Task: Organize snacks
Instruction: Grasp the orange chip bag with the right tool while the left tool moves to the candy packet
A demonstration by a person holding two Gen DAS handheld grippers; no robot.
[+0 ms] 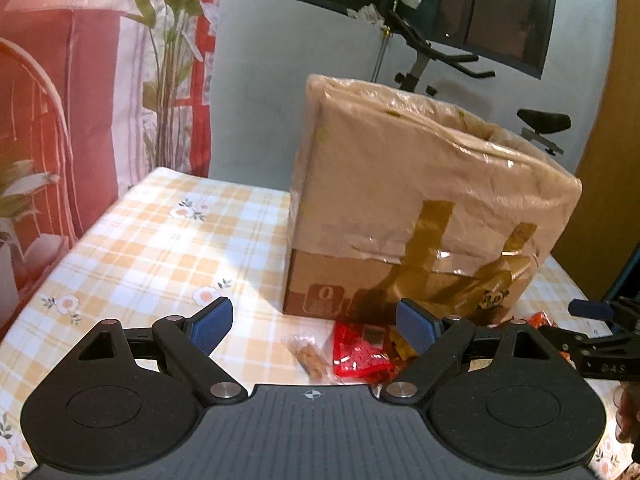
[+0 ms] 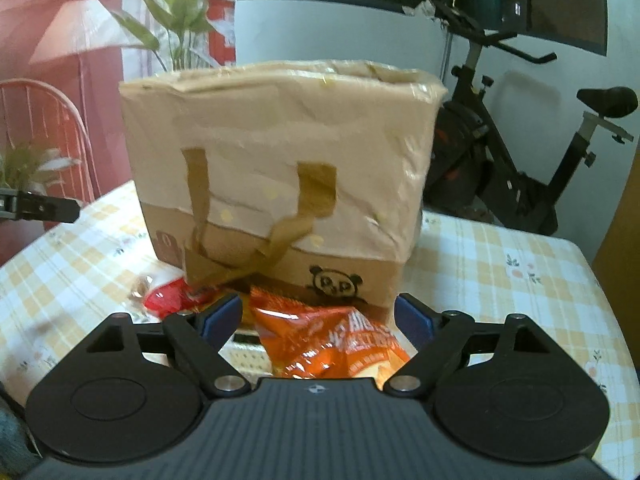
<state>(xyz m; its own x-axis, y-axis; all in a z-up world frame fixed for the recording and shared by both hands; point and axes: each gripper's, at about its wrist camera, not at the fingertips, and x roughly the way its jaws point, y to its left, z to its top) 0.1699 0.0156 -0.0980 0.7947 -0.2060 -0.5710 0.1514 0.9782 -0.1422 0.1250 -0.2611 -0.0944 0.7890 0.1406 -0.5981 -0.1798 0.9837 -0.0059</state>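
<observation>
A tall cardboard box (image 1: pixel 400 200) wrapped in clear plastic and brown tape stands on the checked tablecloth (image 1: pixel 160 240). In front of it lie a red packet (image 1: pixel 360 350) and a small clear packet of brown snacks (image 1: pixel 310 360). My left gripper (image 1: pixel 314 330) hangs open just above these two, touching neither. In the right wrist view the same box (image 2: pixel 280 168) fills the middle. An orange snack bag (image 2: pixel 332 340) lies at its foot between the wide-apart jaws of my right gripper (image 2: pixel 318 314); the blue pads (image 2: pixel 222 316) do not press on it. The red packet (image 2: pixel 172 298) lies to its left.
An exercise bike (image 2: pixel 520 152) stands behind the table on the right. A red curtain (image 1: pixel 60 120) and a leafy plant (image 1: pixel 168 60) are at the back left. The right gripper's tip (image 1: pixel 592 312) shows at the right edge, the left gripper's tip (image 2: pixel 40 206) at the left edge.
</observation>
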